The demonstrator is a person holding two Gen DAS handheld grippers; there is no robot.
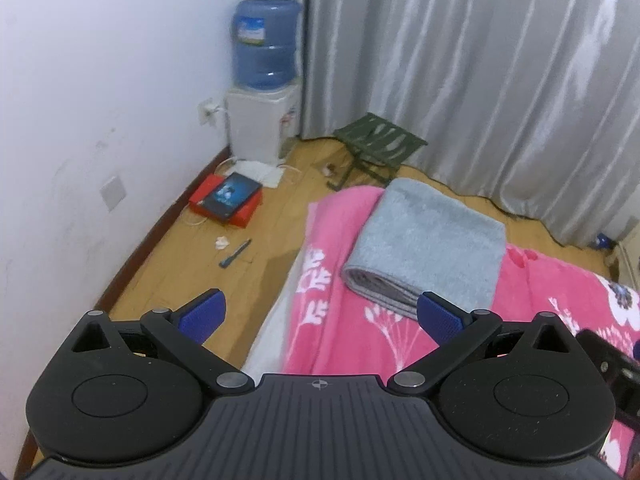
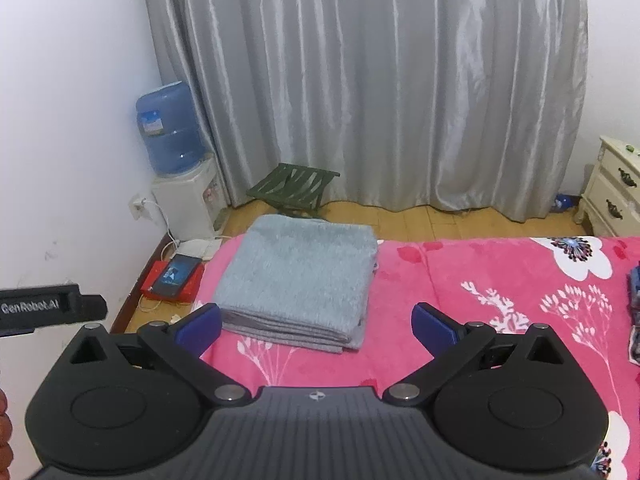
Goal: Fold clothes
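Note:
A grey-blue fleece cloth (image 1: pixel 430 240) lies folded in a neat rectangle on the pink flowered bedspread (image 1: pixel 360 332), near the bed's far left corner. It also shows in the right wrist view (image 2: pixel 300 276) on the bedspread (image 2: pixel 480 280). My left gripper (image 1: pixel 320 312) is open and empty, held above the bed's left edge, short of the cloth. My right gripper (image 2: pixel 316 324) is open and empty, held above the bed just in front of the cloth. The left gripper's body (image 2: pixel 52 306) shows at the left edge of the right wrist view.
A water dispenser (image 1: pixel 264 120) with a blue bottle stands in the corner by the grey curtain (image 2: pixel 360 80). A green folding stool (image 1: pixel 376 140) stands beyond the bed. A red box with a tablet (image 1: pixel 228 200) and a pen (image 1: pixel 236 252) lie on the floor. A cream nightstand (image 2: pixel 612 188) stands at right.

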